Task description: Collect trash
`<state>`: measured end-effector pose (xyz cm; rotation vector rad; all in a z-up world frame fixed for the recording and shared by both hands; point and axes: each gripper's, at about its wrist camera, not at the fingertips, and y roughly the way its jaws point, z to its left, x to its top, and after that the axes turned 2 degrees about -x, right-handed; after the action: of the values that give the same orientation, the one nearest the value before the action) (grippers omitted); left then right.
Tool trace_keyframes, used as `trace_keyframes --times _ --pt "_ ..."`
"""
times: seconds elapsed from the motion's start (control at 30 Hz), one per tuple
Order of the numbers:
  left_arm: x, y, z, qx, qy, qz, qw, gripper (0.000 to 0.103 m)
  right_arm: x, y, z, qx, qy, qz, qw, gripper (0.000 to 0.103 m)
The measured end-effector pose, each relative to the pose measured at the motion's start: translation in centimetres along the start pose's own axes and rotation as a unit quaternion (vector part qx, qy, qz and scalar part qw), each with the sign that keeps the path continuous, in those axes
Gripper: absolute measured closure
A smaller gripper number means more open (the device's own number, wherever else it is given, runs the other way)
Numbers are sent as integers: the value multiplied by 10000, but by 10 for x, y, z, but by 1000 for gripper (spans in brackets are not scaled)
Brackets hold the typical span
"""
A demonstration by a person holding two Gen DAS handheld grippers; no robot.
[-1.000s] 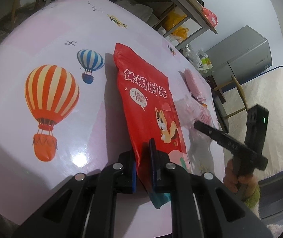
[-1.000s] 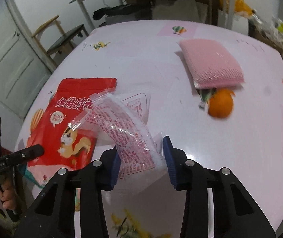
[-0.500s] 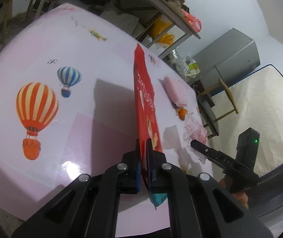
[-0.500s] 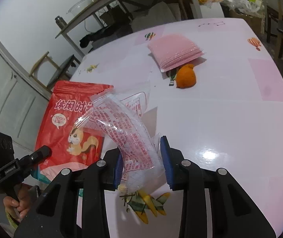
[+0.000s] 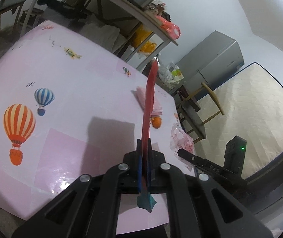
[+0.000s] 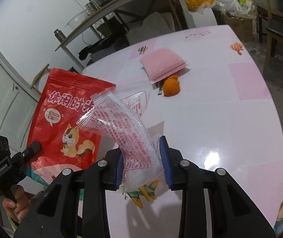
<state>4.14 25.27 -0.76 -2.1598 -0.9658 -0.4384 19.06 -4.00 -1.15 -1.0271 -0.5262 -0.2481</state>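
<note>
While the left gripper (image 5: 144, 148) holds its jaws pressed tight on the bottom edge of the red snack bag (image 6: 66, 119), the bag hangs clear above the pink table (image 5: 66, 91), seen edge-on from that wrist. The right gripper (image 6: 141, 158) pinches a crumpled clear wrapper (image 6: 129, 130) with red print, its jaws having just been closing on it, lifted off the tabletop. Farther off on the table lie a pink packet (image 6: 163, 63) and, touching its near edge, an orange peel (image 6: 172, 88).
</note>
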Motion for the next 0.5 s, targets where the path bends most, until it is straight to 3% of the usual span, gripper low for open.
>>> trace_keyframes --times 0.5 --pt "4 2 -42 -299 325 -58 9990 101 -3 -49 -26 55 292 -446 9986 72"
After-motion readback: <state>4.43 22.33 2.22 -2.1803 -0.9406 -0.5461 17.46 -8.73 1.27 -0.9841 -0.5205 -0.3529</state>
